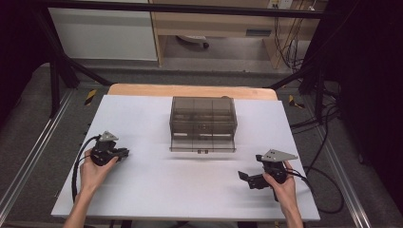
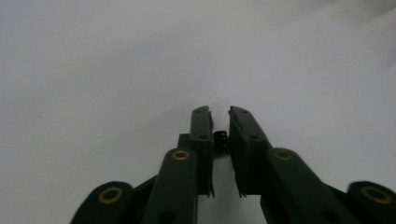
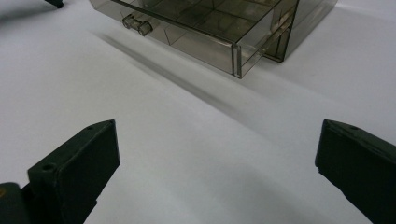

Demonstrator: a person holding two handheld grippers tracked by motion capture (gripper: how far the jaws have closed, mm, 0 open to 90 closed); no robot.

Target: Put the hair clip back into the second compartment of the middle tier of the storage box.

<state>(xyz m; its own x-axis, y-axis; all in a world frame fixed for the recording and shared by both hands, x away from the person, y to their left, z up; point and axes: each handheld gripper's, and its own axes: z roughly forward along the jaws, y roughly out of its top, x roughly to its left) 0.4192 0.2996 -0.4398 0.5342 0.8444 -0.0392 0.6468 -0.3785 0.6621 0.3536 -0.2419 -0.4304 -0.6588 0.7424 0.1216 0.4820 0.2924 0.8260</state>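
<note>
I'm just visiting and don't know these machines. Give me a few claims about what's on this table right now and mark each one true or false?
1. The smoky see-through drawer box has its drawer pulled partly out. True.
2. The right gripper has its jaws spread wide with nothing between them. True.
3. The left gripper is gaping wide open. False: its jaws stand nearly together, with a small dark piece between them.
4. The right gripper is gripping the drawer's handle. False: it sits on the white table, well short of the box.
5. Both grippers are held in a person's hands. True.
</note>
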